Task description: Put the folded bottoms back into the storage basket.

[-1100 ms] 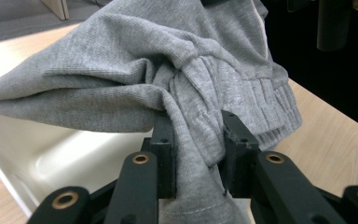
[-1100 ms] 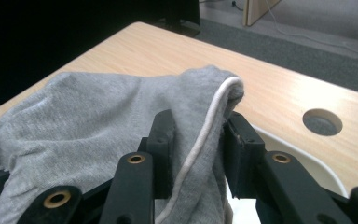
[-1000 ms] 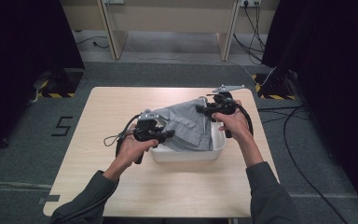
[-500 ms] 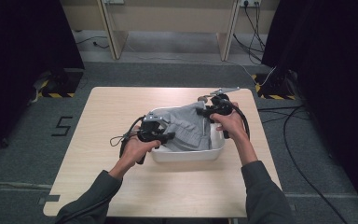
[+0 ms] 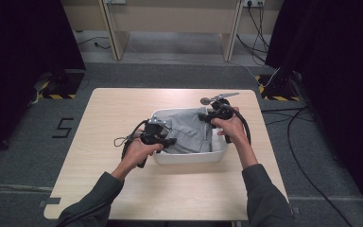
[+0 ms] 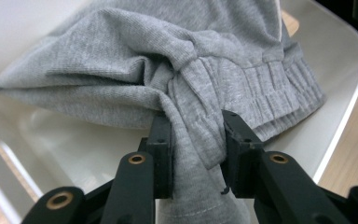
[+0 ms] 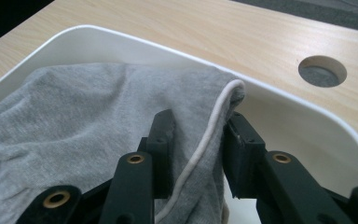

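Wooden table (image 5: 123,109) holds white tub (image 5: 189,158) w/ grey garment (image 5: 189,132) inside. Left gripper (image 6: 196,140) clamps its ribbed edge; right gripper (image 7: 196,140) pinches a corded fold.

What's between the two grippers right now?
In the high view, the grey garment spans between the left gripper and right gripper, over the white bin.

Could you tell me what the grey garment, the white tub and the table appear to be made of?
The grey garment looks like soft knit jersey, probably cotton blend: visible fine ribs, a gathered elastic band. The white tub seems smooth moulded plastic with a slight sheen and rounded rim. The table shows pale wood grain, possibly laminate.
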Action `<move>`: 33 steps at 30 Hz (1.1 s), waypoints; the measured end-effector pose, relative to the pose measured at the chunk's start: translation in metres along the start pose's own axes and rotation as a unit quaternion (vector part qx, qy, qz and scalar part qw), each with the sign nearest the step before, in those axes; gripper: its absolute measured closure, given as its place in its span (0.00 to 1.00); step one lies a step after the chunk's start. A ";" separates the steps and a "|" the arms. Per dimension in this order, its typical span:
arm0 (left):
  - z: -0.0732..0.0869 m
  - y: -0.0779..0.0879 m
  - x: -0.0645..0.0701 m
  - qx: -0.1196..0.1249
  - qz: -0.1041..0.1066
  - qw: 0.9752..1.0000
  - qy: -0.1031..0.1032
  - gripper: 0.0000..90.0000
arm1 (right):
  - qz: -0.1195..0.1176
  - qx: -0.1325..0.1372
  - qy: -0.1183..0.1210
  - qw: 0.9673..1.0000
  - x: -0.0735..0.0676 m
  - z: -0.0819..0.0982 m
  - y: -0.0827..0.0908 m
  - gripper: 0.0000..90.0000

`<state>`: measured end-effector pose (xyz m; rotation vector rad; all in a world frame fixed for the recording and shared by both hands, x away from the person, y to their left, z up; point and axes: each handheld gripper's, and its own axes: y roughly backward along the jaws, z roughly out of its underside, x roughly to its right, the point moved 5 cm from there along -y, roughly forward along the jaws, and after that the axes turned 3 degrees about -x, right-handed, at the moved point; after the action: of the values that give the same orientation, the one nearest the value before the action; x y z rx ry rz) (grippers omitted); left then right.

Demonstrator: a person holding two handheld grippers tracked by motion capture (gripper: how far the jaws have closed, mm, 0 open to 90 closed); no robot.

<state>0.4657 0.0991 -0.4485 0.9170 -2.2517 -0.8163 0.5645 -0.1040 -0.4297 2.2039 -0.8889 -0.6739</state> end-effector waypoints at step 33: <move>-0.006 0.029 0.001 0.021 -0.004 1.000 -0.016 0.60 | 0.074 -0.026 0.028 0.997 -0.004 0.003 0.016 0.53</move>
<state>0.4575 0.1127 -0.4235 0.9377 -2.3029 -0.7960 0.5536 -0.1112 -0.4190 2.0780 -0.9837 -0.5560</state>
